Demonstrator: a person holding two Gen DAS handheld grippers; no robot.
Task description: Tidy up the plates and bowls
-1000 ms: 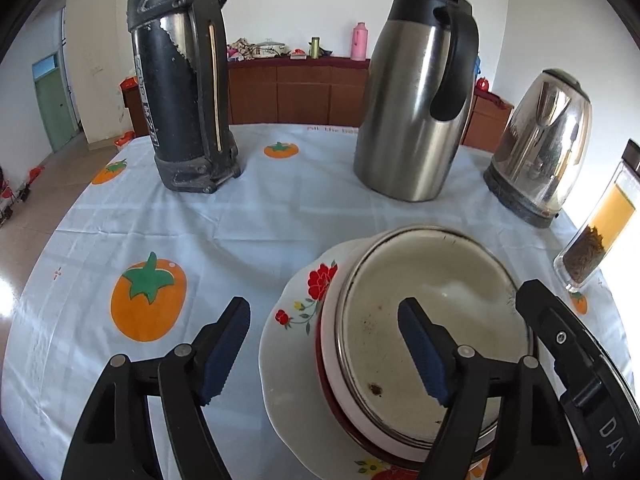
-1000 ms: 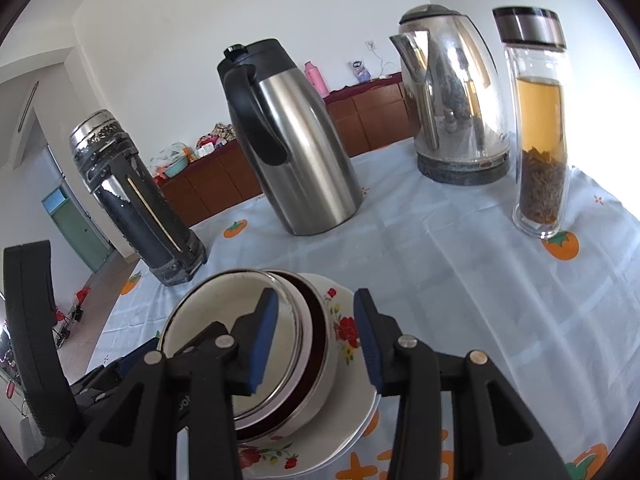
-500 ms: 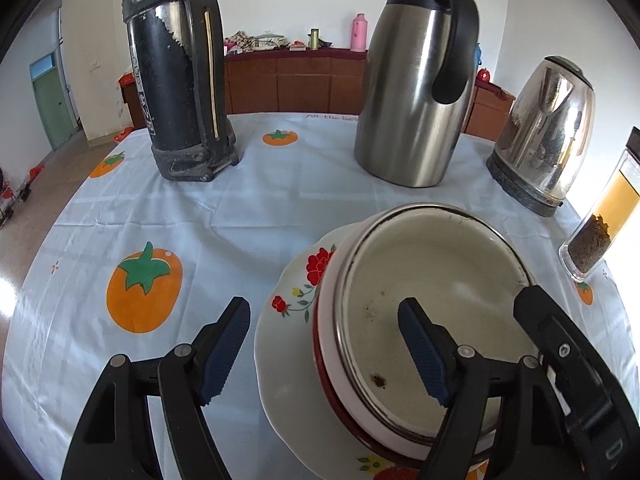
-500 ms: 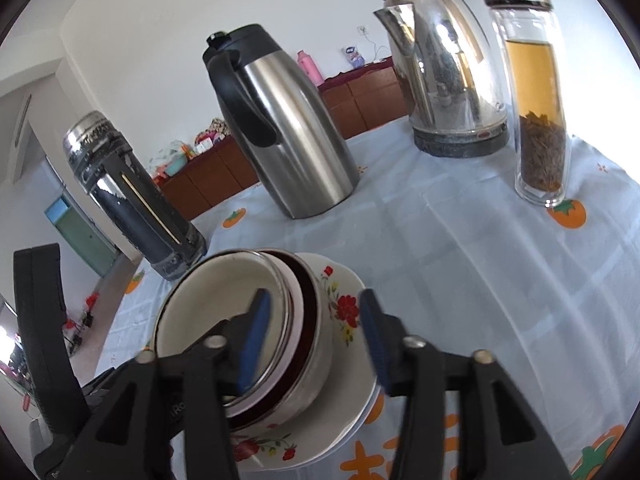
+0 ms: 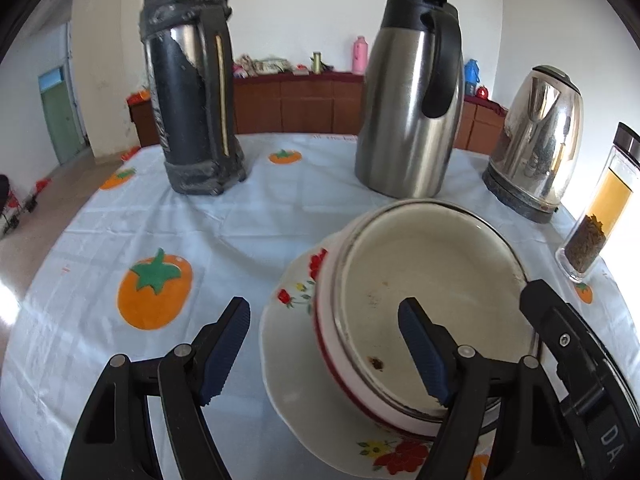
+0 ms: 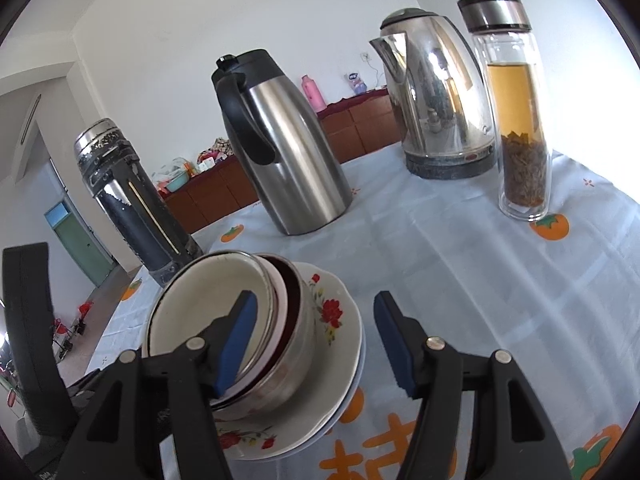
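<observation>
Left wrist low, close, facing flasks, right wrist from opposite side, both sharing the stacked bowls (image 5: 424,280) (image 6: 224,312)

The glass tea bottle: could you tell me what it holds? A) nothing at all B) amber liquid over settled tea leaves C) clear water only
B: the glass tea bottle shows amber liquid above a dark layer of leaves at its base.
</observation>
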